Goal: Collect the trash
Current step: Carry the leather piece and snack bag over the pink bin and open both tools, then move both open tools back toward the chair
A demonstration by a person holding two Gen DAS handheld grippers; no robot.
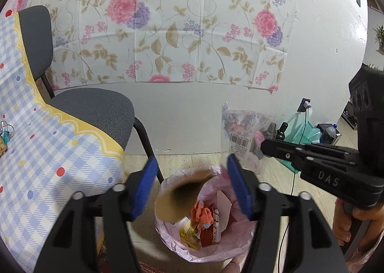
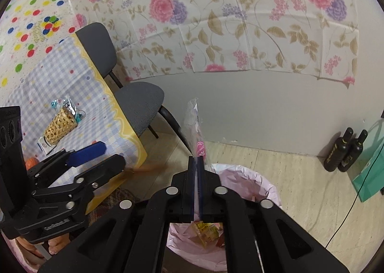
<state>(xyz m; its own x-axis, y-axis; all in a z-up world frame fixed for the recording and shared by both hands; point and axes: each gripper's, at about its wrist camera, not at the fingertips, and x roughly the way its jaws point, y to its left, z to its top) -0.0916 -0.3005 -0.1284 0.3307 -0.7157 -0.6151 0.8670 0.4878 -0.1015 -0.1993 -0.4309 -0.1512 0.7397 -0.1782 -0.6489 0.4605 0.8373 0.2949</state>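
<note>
A bin with a pink liner [image 1: 168, 241] [image 2: 252, 181] stands on the floor, holding orange, yellow and white scraps. My left gripper [image 1: 192, 159] [image 2: 112, 154] hangs open over its rim. A blurred brown paper cup [image 1: 177, 196] lies between and below its blue pads [image 1: 144, 189], touching neither. In the right wrist view the cup is only a brown smear [image 2: 148, 167] by the left fingertips. My right gripper [image 2: 197, 160] [image 1: 262, 147] is shut on a clear plastic wrapper [image 2: 194, 124] [image 1: 242, 129] with a barcode, which sticks up above the bin.
A grey chair [image 1: 96, 107] [image 2: 141, 105] stands left of the bin beside a table with a checked cloth [image 1: 36, 141] [image 2: 79, 95]. A gold-patterned cup [image 2: 58, 126] and small packets lie on it. Two dark bottles [image 2: 345, 153], a green bag [image 2: 369, 165] and a black cable [image 1: 291, 189] are at the right wall.
</note>
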